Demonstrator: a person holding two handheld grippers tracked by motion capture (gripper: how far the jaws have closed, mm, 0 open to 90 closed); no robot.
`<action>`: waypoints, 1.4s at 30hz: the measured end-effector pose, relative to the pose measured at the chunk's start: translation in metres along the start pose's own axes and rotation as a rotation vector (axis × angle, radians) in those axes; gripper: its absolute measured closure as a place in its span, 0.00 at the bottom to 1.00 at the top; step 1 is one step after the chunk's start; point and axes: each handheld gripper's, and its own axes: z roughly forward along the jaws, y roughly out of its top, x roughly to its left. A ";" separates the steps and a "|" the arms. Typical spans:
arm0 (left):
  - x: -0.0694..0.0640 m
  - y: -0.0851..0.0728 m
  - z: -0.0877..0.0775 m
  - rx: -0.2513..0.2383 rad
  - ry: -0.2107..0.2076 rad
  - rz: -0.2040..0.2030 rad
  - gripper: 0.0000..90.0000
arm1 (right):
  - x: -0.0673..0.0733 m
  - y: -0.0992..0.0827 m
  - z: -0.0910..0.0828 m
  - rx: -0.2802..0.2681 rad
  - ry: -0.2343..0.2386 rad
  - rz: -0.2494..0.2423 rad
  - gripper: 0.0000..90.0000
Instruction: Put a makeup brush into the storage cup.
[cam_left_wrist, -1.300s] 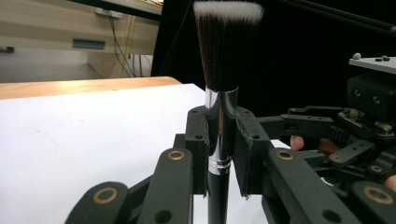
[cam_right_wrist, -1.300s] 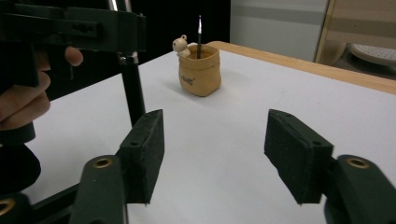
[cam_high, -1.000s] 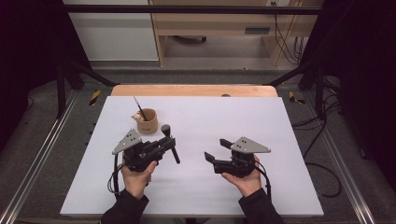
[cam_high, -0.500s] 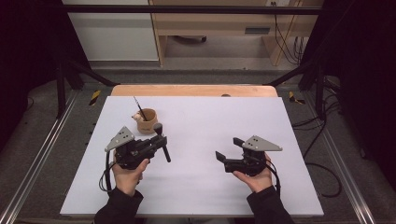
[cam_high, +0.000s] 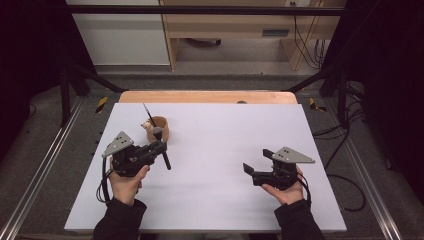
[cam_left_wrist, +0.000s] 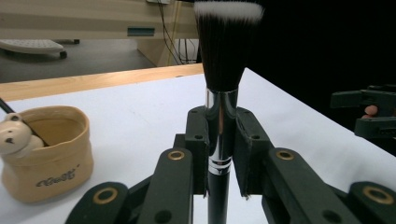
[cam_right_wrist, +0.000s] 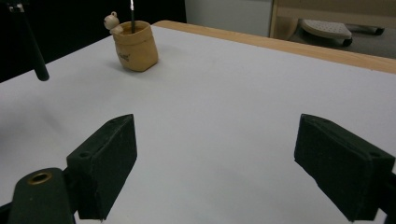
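Makeup brush (cam_left_wrist: 219, 93) is clamped upright at its silver ferrule by the left gripper (cam_left_wrist: 219, 154); tan pot (cam_left_wrist: 46, 154) is seen near left, the right gripper (cam_left_wrist: 373, 116) far right.

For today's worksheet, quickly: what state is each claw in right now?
Left claw: shut on the makeup brush, bristles up.
Right claw: open, nothing between its jaws, which have just been opening.

Bright even overhead light (dark surroundings), soft shadows, slight blur.
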 end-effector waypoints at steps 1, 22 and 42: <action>0.001 0.000 -0.001 -0.003 0.001 -0.003 0.86 | -0.002 -0.001 -0.002 -0.002 -0.006 -0.001 0.15; 0.017 0.008 -0.018 -0.028 0.041 -0.026 0.86 | -0.028 -0.015 -0.030 -0.033 -0.078 0.036 0.10; 0.019 0.021 -0.015 -0.022 0.055 0.009 0.86 | -0.034 -0.023 -0.039 -0.006 -0.127 0.055 0.06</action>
